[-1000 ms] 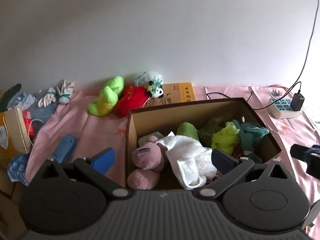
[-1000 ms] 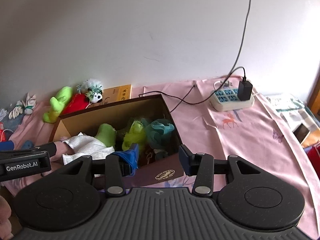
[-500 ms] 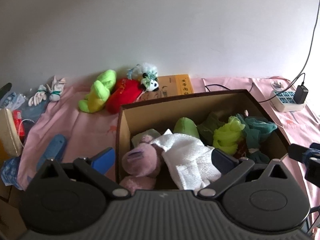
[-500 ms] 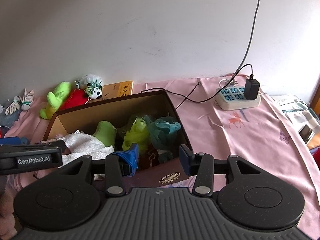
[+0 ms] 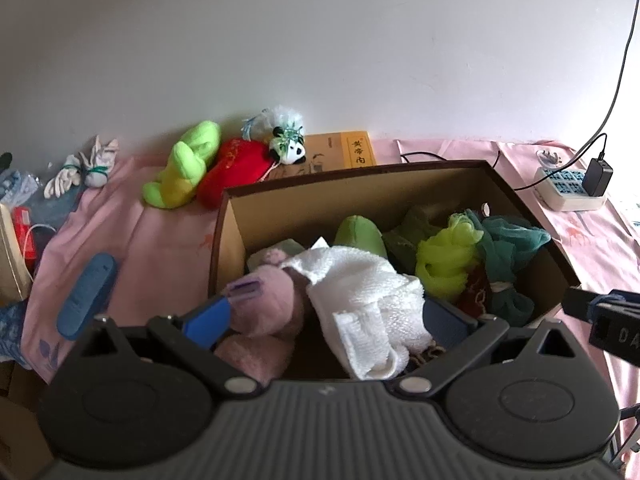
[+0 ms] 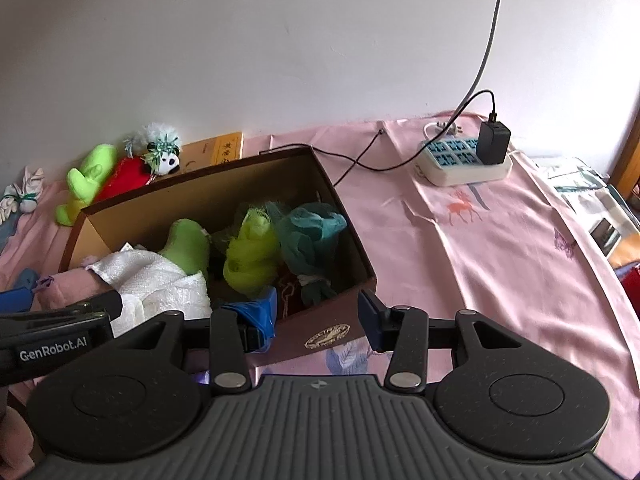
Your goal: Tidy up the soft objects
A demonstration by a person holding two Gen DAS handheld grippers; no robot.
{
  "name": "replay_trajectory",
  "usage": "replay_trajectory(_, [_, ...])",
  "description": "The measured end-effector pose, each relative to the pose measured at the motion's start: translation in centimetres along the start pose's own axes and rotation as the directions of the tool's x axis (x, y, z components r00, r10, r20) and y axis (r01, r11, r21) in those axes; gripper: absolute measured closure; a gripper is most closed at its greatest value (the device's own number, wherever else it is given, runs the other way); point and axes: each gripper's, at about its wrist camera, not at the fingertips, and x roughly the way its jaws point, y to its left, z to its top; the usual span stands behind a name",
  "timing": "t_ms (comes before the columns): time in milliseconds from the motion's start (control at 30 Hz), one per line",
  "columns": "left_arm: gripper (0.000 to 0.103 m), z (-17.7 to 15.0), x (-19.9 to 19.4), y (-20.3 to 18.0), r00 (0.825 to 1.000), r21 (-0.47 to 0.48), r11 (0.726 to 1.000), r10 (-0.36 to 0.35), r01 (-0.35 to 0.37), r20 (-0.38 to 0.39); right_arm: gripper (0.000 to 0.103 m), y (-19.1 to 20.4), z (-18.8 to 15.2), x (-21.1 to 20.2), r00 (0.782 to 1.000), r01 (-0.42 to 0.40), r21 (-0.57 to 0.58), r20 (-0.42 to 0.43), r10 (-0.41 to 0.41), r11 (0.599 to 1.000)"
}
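Left gripper (image 5: 326, 316) spread wide over the box's near end, straddling the pink plush (image 5: 266, 300) & white towel (image 5: 360, 292), prob. not touching either. Right gripper (image 6: 318, 314) also apart, astride the cardboard box (image 6: 332, 320) corner. Farther back, green plush (image 5: 184, 170), red plush (image 5: 236, 170) & panda (image 5: 288, 148) lie outside by the wall.

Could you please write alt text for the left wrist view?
The open left gripper hovers over a brown box of soft items, its fingers either side of a white towel and pink plush. More plush toys lie behind on a pink cloth.
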Motion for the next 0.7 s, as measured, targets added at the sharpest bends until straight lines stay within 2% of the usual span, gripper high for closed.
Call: replay_trajectory(700, [0.001,-0.87,-0.95,-0.68,1.000,0.000,1.000,0.011,-0.011,0.000,0.073,0.25,-0.16,-0.27,1.000,0.004,-0.005,-0.012,-0.004,1.000])
